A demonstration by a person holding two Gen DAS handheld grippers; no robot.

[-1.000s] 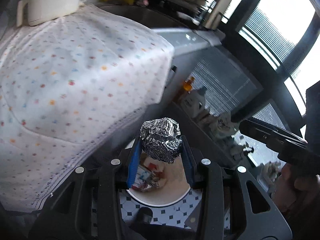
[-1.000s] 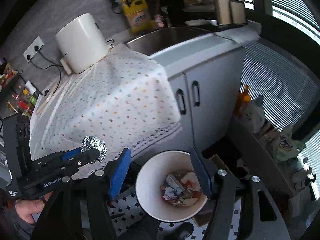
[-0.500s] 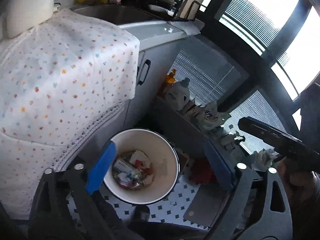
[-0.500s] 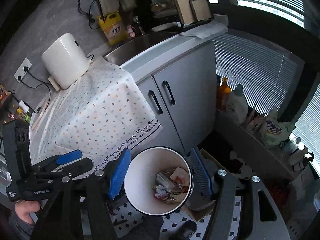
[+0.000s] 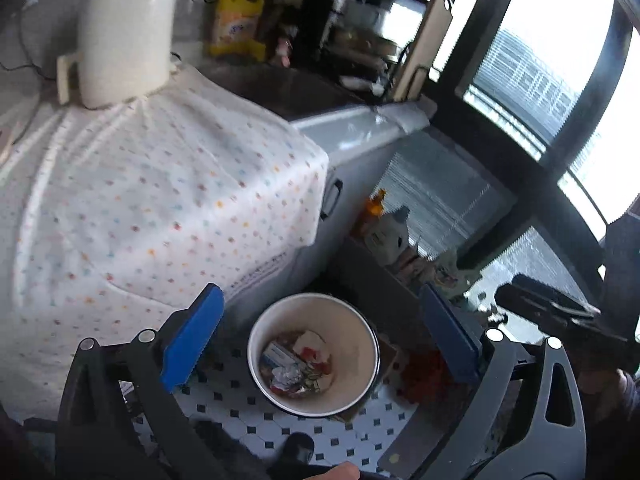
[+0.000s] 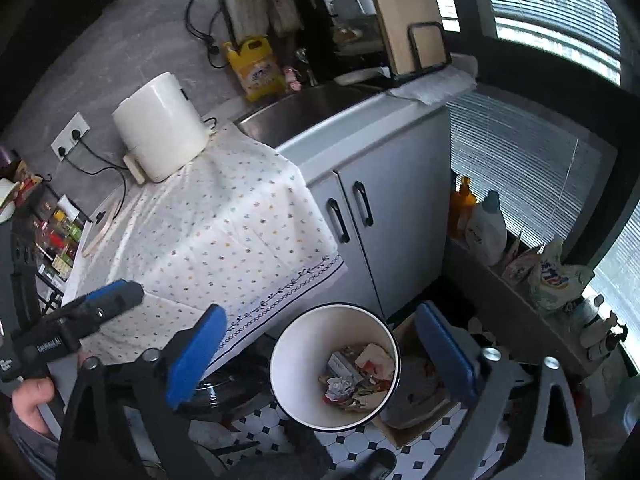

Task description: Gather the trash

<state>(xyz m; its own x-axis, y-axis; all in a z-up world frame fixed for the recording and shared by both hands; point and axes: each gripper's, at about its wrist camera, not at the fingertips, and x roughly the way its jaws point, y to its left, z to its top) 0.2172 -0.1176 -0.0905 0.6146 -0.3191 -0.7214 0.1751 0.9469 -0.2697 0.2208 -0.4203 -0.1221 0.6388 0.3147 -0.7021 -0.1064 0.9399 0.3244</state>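
Two tongs, left (image 5: 320,344) and right (image 6: 320,354), both spread wide above upright bin (image 5: 370,344), foil ball (image 5: 286,376) seemingly inside.

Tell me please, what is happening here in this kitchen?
A person is collecting trash with a handheld gripper in each hand. Both the left gripper and the right gripper are open and hold nothing, above a white bin standing on the tiled floor beside the counter cabinet. In the bin lie paper scraps and a crumpled foil ball. The dotted cloth on the counter shows no trash in these views.
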